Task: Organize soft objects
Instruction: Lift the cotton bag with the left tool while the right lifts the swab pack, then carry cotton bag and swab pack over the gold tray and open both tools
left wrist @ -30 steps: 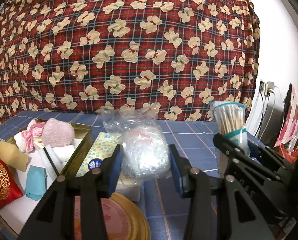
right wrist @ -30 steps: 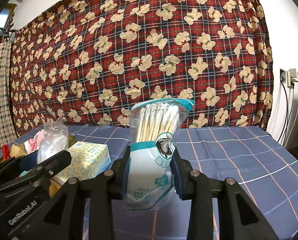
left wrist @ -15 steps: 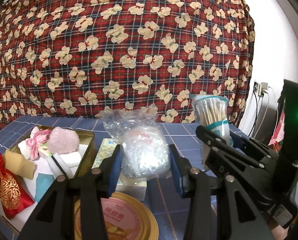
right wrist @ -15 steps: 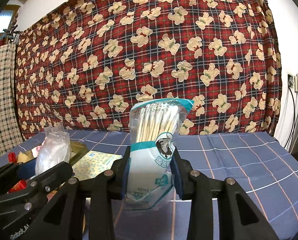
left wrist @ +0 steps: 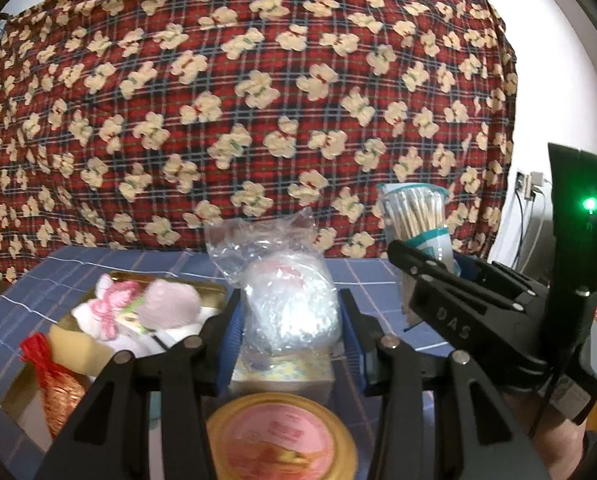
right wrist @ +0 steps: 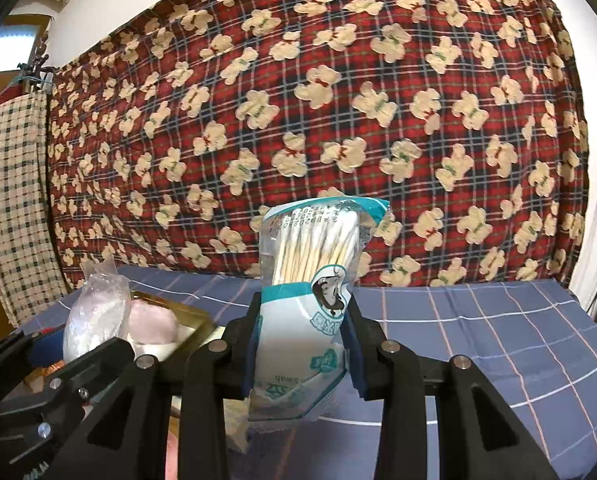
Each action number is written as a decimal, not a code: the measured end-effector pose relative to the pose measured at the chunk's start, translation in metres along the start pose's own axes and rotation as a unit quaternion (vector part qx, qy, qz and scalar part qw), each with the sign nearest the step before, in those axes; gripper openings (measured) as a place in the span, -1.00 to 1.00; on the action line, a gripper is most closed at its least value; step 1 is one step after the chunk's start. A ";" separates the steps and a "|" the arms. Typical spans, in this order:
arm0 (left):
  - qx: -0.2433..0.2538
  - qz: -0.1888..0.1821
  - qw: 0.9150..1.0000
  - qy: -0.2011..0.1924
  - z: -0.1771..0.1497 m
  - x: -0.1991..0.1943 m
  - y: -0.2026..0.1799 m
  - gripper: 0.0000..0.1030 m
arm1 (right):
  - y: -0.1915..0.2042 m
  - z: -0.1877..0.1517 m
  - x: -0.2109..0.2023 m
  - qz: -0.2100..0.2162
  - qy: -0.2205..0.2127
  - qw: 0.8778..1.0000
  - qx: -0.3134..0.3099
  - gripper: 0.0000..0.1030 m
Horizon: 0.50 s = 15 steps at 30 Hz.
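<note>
- Currently the left gripper (left wrist: pixel 290 320) clenches a crinkly clear plastic bag of white filling (left wrist: pixel 288 304), held above the yellow tissue box (left wrist: pixel 282 372).
- Beside it, the right gripper (right wrist: pixel 300 340) grasps a glossy teal-and-white packet of cotton swabs (right wrist: pixel 310 300), upright above the blue checked cloth (right wrist: pixel 498 332).
- Likely both go toward the gold-rimmed tray (left wrist: pixel 186 282) of plush items; keep the squeeze gentle, as slick film may slip.
</note>
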<state>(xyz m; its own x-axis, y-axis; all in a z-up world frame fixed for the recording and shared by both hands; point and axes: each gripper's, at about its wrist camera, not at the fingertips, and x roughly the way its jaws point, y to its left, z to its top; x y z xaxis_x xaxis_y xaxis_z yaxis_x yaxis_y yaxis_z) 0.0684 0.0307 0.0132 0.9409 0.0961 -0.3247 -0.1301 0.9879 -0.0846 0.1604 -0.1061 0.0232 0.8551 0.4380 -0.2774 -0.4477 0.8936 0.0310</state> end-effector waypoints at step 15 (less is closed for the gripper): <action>-0.012 0.078 0.997 0.012 0.009 -0.004 0.067 -0.14 | 0.058 0.025 0.005 0.059 -0.004 0.998 -0.021 -0.25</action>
<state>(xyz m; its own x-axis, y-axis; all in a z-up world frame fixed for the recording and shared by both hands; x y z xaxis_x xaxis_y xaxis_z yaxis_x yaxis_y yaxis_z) 0.0585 0.0973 0.0169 0.9009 0.2450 -0.3583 -0.2818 0.9580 -0.0533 0.1449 -0.0495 0.0472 0.7977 0.5413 -0.2658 -0.5560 0.8308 0.0232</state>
